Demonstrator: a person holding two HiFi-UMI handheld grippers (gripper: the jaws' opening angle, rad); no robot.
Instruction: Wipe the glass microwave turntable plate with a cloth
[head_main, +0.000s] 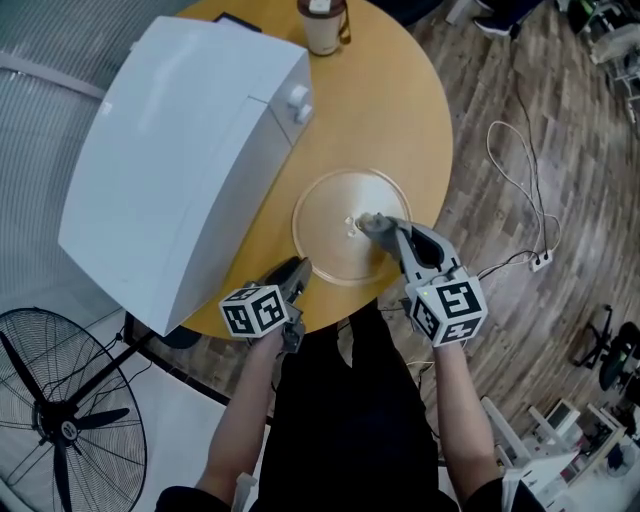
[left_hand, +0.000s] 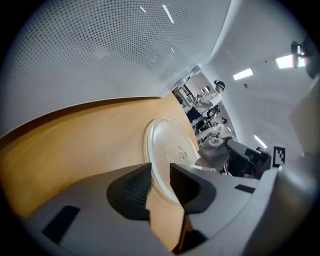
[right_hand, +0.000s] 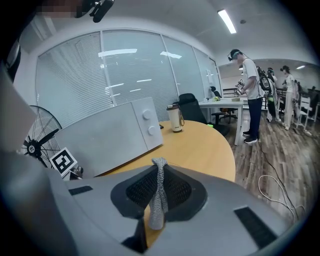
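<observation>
The plate (head_main: 335, 245) lies flat on the table (head_main: 400, 120), just beside the microwave (head_main: 180, 160). The left gripper (left_hand: 160, 172) sits at the plate's near-left rim. Its jaws are drawn almost together, with the rim pinched in the narrow gap between them. The right gripper (right_hand: 159, 172) is clamped on the cloth (right_hand: 159, 197). Its tip presses the cloth against the plate's centre. A cup (head_main: 322, 25) stands at the table's far edge.
</observation>
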